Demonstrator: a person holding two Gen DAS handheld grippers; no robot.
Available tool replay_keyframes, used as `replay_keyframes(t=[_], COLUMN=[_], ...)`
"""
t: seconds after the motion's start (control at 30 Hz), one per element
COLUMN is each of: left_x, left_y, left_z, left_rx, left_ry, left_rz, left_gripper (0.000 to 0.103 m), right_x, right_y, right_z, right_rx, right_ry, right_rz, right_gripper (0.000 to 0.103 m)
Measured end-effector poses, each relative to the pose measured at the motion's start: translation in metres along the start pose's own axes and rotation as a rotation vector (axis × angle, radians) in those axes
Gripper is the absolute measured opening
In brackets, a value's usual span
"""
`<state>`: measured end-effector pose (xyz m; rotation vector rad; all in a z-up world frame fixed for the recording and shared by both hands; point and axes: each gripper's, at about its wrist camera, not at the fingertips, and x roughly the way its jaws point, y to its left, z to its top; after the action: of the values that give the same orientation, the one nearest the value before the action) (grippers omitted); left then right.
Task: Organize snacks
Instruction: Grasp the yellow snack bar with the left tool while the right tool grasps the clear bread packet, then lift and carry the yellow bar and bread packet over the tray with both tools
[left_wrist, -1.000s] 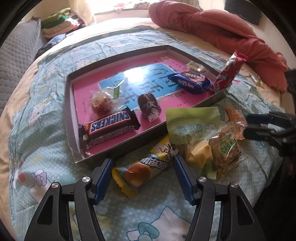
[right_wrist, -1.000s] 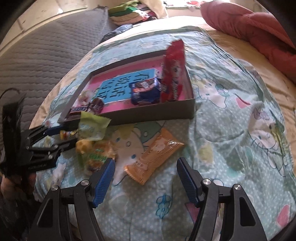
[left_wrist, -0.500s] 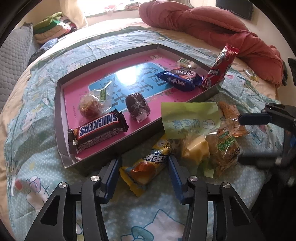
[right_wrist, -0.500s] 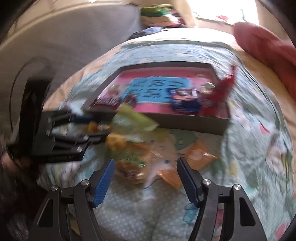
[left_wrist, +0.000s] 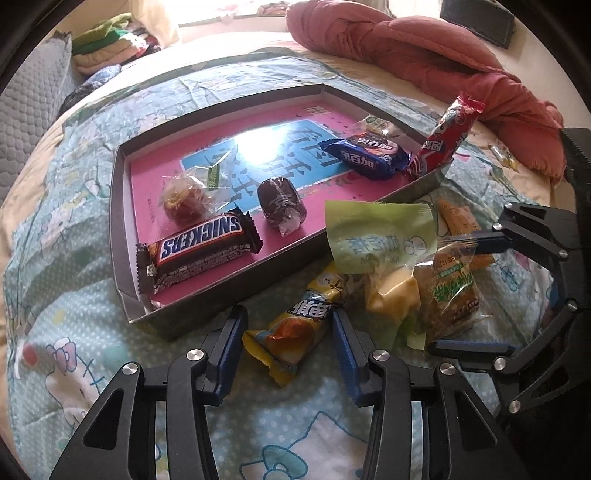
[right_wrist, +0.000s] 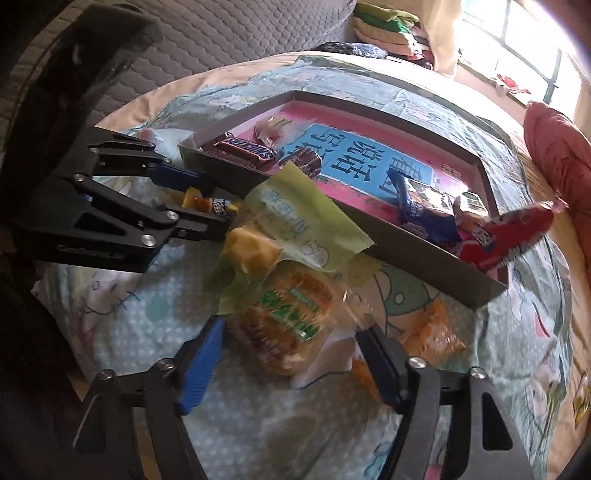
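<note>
Left wrist: left gripper (left_wrist: 286, 334) spread, straddling yellow snack pack (left_wrist: 295, 325) on bedsheet (left_wrist: 74, 332) just outside tray (left_wrist: 122, 206) (Snickers (left_wrist: 199, 247) inside). Right wrist: right gripper (right_wrist: 291, 354) parted, flanking brown biscuit pack (right_wrist: 288, 317), not clamped; green pouch (right_wrist: 295, 221) leans on tray wall.

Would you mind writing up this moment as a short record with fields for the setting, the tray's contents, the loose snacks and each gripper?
Setting: bedspread with a shallow tray on it
In tray: Snickers bar, blue packet, dark wrapped sweet, clear-wrapped sweet
On tray corner: red packet, leaning over the wall
Loose: yellow packet, green-labelled pastry, green bag, orange packet
Left gripper: open, straddling the yellow packet
Right gripper: open, straddling the green-labelled pastry
</note>
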<state>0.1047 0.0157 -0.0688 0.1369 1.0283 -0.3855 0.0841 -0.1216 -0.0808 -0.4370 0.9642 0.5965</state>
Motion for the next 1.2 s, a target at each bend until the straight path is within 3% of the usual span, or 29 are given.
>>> replay_keyframes(t=[0.2, 0.3, 0.43, 0.53, 0.83, 1.2], left_x=[0.004, 0.005, 0.007, 0.006, 0.000, -0.022], left_y=[0.002, 0.000, -0.001, -0.001, 0.002, 0.019], left_z=[0.000, 0.000, 0.001, 0.001, -0.010, -0.024], left_rx=[-0.034, -0.030, -0.033, -0.049, -0.123, -0.265], left_ry=[0.005, 0.003, 0.006, 0.006, 0.033, 0.033], left_rz=[-0.024, -0.018, -0.018, -0.047, -0.127, -0.113], left_gripper=[0.047, 0.047, 0.046, 0.038, 0.028, 0.028], right_x=[0.008, 0.007, 0.005, 0.002, -0.015, -0.032], right_y=[-0.008, -0.006, -0.004, -0.011, -0.024, -0.032], right_z=[0.004, 0.005, 0.004, 0.002, -0.010, -0.008], right_rx=[-0.014, -0.023, -0.027, 0.028, 0.131, 0.187], right_ry=[-0.007, -0.021, -0.030, -0.033, -0.041, -0.106], right_rz=[0.044, 0.097, 0.093, 0.125, 0.161, 0.187], right_gripper=[0.078, 0.059, 0.055, 0.051, 0.051, 0.050])
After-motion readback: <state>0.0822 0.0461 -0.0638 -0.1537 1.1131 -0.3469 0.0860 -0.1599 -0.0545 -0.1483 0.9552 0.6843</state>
